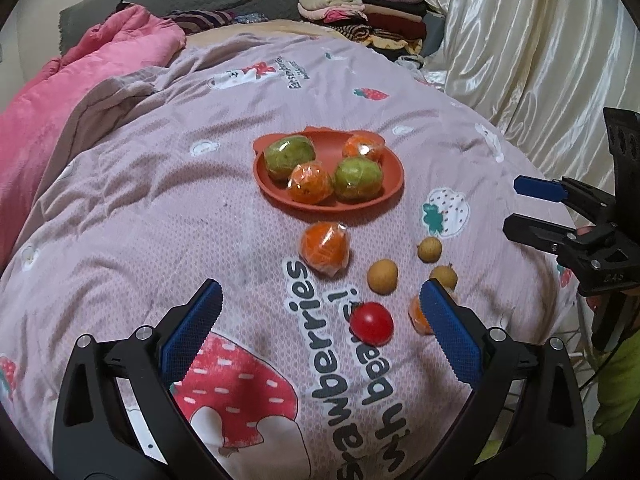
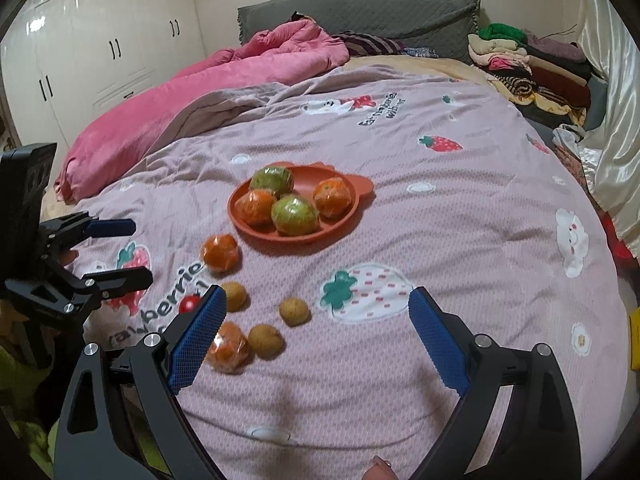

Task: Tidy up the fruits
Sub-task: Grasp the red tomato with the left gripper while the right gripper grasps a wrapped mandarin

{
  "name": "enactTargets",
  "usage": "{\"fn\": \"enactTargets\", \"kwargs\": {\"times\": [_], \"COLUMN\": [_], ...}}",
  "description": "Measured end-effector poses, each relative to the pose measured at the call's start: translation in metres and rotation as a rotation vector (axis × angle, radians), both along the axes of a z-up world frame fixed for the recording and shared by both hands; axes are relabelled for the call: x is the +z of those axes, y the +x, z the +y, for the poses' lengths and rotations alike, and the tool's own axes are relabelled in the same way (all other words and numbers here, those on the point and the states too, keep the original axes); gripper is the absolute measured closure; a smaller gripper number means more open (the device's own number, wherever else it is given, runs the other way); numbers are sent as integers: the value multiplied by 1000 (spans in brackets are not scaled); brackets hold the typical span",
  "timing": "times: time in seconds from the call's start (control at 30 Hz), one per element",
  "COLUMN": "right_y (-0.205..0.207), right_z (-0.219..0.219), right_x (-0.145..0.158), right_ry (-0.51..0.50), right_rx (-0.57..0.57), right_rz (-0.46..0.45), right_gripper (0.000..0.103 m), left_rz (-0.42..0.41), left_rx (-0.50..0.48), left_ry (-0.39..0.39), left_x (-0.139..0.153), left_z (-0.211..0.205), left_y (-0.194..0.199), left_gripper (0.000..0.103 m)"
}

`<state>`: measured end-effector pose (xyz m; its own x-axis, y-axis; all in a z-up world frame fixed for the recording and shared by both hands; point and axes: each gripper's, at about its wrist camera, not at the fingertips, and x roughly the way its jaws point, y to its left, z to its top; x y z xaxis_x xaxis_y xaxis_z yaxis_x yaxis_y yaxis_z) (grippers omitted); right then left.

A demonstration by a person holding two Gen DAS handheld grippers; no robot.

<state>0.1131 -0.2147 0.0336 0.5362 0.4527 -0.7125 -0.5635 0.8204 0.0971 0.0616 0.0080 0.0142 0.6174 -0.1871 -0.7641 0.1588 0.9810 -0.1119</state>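
Observation:
An orange bear-shaped plate lies on the bed and holds two wrapped green fruits and two wrapped oranges. In front of it on the quilt lie a wrapped orange, a red cherry tomato, three small tan longans and another wrapped orange, partly hidden by a finger. My left gripper is open and empty over the quilt. My right gripper is open and empty too.
The pink strawberry-print quilt covers the bed. A pink blanket is bunched at the far left. Folded clothes are stacked at the far right beside a cream satin curtain. White wardrobes stand at the left.

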Motion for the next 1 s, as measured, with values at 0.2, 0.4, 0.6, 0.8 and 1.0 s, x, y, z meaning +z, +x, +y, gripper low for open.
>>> {"fn": "enactTargets", "kwargs": {"times": [0.2, 0.4, 0.6, 0.8, 1.0], "right_y": [-12, -23, -33, -39, -43], "right_z": [-1, 1, 1, -1, 0], "right_x": [-4, -17, -28, -40, -45], "right_ry": [-8, -7, -2, 30, 41], "right_rx": [14, 37, 55, 74, 102], "right_rz": [5, 45, 76, 126, 144], "right_gripper": [11, 11, 11, 14, 29], "left_rz": [30, 64, 99, 131, 181], "left_rx": [-28, -66, -125, -152, -165], "left_ry": [18, 22, 13, -5, -5], "left_x": [-10, -18, -27, -33, -46], "left_z": [-6, -11, -22, -28, -36], "left_y": [-2, 0, 0, 3, 11], "left_gripper": [14, 45, 58, 67, 74]}}
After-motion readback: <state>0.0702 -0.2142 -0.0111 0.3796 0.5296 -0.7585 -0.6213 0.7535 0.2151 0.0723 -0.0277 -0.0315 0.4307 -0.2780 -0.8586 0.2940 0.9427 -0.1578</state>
